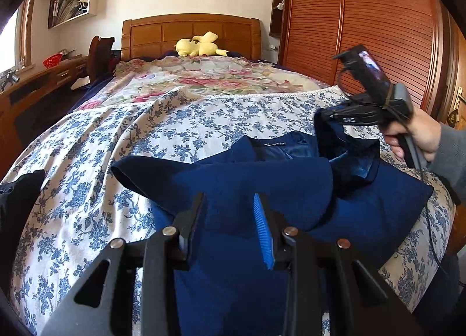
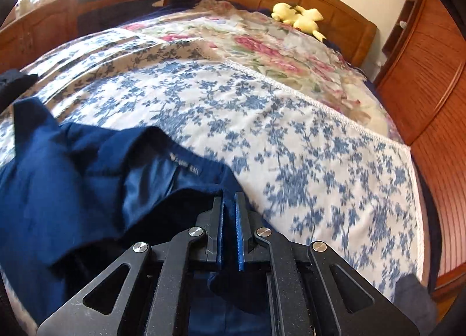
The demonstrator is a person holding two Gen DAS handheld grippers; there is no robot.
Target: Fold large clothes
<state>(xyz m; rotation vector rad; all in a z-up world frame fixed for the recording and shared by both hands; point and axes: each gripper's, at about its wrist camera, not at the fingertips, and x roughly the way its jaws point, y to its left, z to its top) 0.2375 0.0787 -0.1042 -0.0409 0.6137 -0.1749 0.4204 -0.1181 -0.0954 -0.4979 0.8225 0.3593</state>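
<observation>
From the left wrist view, the navy garment lies spread across the near end of the bed, on the blue-flowered sheet, collar and label pointing away toward the headboard. The left gripper sits low over the cloth with its jaws apart, blue pad showing on one finger, fabric visible in the gap but nothing pinched that I can make out. Over on the right side of that view, the right gripper is up off the bed with a dark fold of the garment hanging from its tips, the person's right hand wrapped round the handle. A yellow plush toy rests by the headboard, well clear of the work. Now the right wrist view: the right gripper has its jaws drawn close together and clamped on an edge of the navy garment, near the shiny lining and the label. The rest of the cloth trails off to the left across the sheet. My read is that this is an early fold, one side of the coat being lifted to carry it across the body. The next move calls for the right gripper to swing that edge over toward the middle and lay it flat, while the left gripper closes on or pins the cloth so the body does not drag along.
</observation>
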